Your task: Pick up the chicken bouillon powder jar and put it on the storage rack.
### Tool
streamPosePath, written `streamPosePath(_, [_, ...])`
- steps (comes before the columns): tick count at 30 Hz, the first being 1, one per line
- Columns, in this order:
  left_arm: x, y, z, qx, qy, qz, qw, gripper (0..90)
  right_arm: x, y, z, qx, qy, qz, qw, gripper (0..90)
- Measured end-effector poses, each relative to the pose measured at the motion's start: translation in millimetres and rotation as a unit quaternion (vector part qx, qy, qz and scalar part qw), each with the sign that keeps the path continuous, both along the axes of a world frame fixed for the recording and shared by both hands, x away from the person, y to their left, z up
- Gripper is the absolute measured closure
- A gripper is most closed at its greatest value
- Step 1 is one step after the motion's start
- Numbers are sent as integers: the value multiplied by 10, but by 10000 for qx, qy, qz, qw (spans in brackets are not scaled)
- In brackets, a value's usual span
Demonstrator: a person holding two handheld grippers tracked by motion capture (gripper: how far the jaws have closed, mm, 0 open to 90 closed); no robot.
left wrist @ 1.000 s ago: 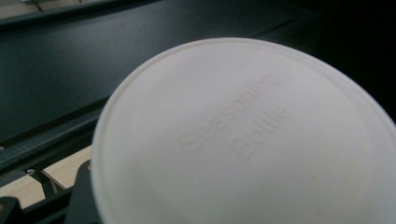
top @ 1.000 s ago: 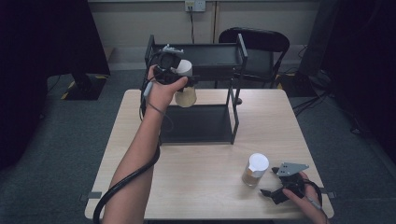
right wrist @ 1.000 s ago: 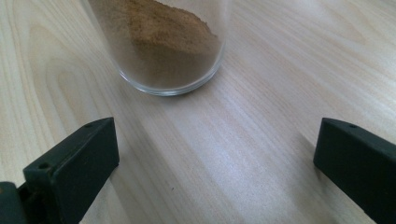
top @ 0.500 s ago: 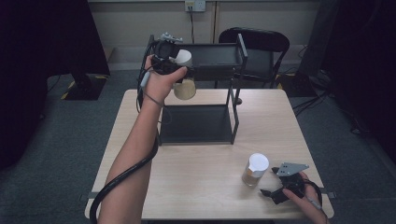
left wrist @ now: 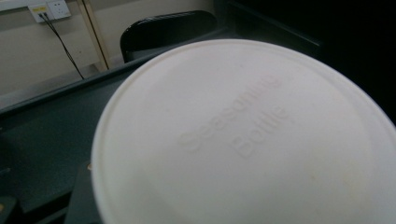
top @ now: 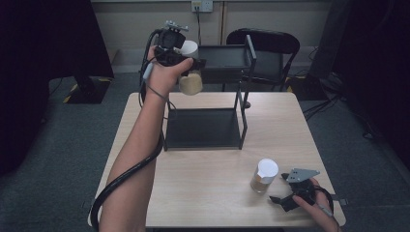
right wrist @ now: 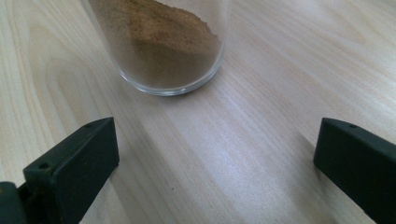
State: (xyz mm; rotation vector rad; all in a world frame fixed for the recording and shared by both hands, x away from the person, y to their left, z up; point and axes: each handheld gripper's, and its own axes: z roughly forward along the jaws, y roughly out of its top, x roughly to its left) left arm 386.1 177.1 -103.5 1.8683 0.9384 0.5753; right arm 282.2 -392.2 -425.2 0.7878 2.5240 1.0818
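Observation:
My left gripper (top: 186, 65) is shut on a seasoning bottle (top: 190, 81) with a white lid (left wrist: 243, 135) and pale powder inside. It holds the bottle up in the air at the left front corner of the black rack's top shelf (top: 227, 55). A second seasoning bottle (top: 264, 176), white-lidded with brown powder (right wrist: 159, 32), stands on the table near the front right. My right gripper (top: 283, 193) rests low on the table just right of that bottle, open, its jaws wide apart with bare wood between them.
The black two-tier rack has a lower shelf (top: 203, 128) in the middle of the wooden table (top: 208, 193). A black chair (top: 266, 41) stands behind the table. A cable trails from the left gripper down along the forearm.
My left gripper has lifted the pale-powder bottle higher, from beside the rack's upper frame to level with the top shelf. The right gripper and the brown-powder bottle have stayed put.

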Motion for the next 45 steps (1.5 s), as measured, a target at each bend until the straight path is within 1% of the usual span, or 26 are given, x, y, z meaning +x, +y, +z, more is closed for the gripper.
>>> streamPosePath(5, [-1,2,93,-3,-29,17,10000,358,0,0,0,0,1,1,10000,0])
streamPosePath(7, [8,3,169,-5,-44,33,10000,358,0,0,0,0,2,0,10000,0])
streamPosePath(8, [8,3,169,-5,-44,33,10000,358,0,0,0,0,2,0,10000,0])
streamPosePath(13, [48,-1,274,-67,-58,109,9999,358,0,0,0,1,1,0,10000,0])
streamPosePath(14, [48,-1,274,-67,-58,109,9999,358,0,0,0,1,1,0,10000,0])
streamPosePath(15, [68,-15,304,-18,-63,121,9999,358,0,0,0,1,2,0,10000,0])
streamPosePath(17, [81,-25,319,-9,-97,159,9998,358,-1,0,-3,7,-2,-2,10000,0])
streamPosePath(22, [138,-26,349,-10,-98,191,9998,358,-2,0,-2,5,-3,-5,10000,0])
streamPosePath(25, [214,-30,376,-10,-73,242,9997,358,-2,0,-2,6,-3,-5,10000,0])
streamPosePath(26, [214,-30,376,-10,-73,242,9997,358,-2,0,-2,6,-3,-5,10000,0])
streamPosePath(27, [257,-28,382,-18,-65,271,9996,358,-2,0,-2,5,-2,-5,10000,0])
streamPosePath(28, [257,-28,382,-18,-65,271,9996,358,-2,0,-2,5,-2,-5,10000,0])
streamPosePath(29, [299,-39,389,-13,-47,322,9995,358,-1,0,-2,6,-3,-4,10000,0])
streamPosePath(30, [299,-39,389,-13,-47,322,9995,358,-1,0,-2,6,-3,-4,10000,0])
streamPosePath(31, [343,-47,390,-11,-36,348,9994,358,-1,0,-2,6,-3,-4,10000,0])
streamPosePath(32, [343,-47,390,-11,-36,348,9994,358,-1,0,-2,6,-3,-4,10000,0])
streamPosePath(37, [462,-79,371,-39,-54,430,9991,358,-1,0,-2,5,-4,-4,10000,0])
streamPosePath(38, [462,-79,371,-39,-54,430,9991,358,-1,0,-2,5,-4,-4,10000,0])
streamPosePath(42, [539,-97,367,-33,-53,436,9990,358,-2,0,-1,6,3,-7,10000,0])
streamPosePath(43, [573,-113,363,-2,-47,456,9989,358,-1,0,-1,5,3,-7,10000,0])
streamPosePath(45, [587,-121,354,-10,-46,481,9988,358,-1,0,-1,5,3,-7,10000,0])
